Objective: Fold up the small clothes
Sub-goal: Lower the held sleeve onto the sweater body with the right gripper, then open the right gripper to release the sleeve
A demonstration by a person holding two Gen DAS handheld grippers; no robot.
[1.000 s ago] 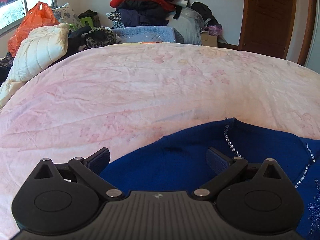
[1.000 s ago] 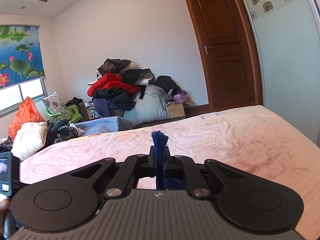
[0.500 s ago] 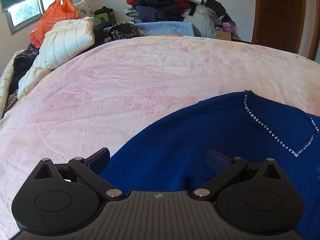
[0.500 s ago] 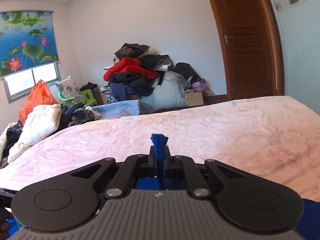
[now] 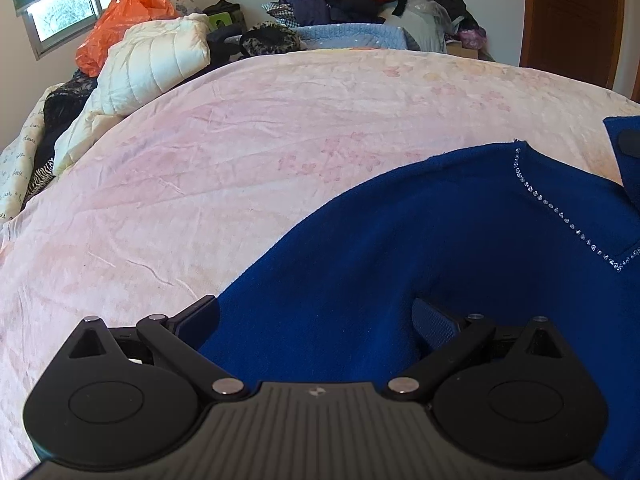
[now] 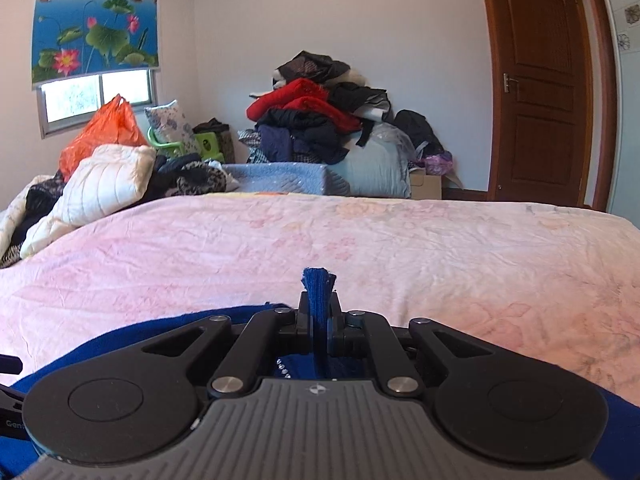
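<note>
Two grippers are at work on the dark blue knitted sweater with a rhinestone neckline (image 5: 440, 240), which lies spread on the pink flowered bedspread (image 5: 240, 160). The right gripper (image 6: 318, 320) is clenched on a thin fold of it; so narrow a pinch could slip if pulled. The left gripper (image 5: 316, 320) is spread wide over the cloth, gripping nothing, so the sweater could drag and bunch.

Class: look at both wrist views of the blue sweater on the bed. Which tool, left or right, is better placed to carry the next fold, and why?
Probably the right tool: it is already shut on a pinch of the blue sweater. The left tool is open, pads apart over the fabric, gripping nothing.
</note>
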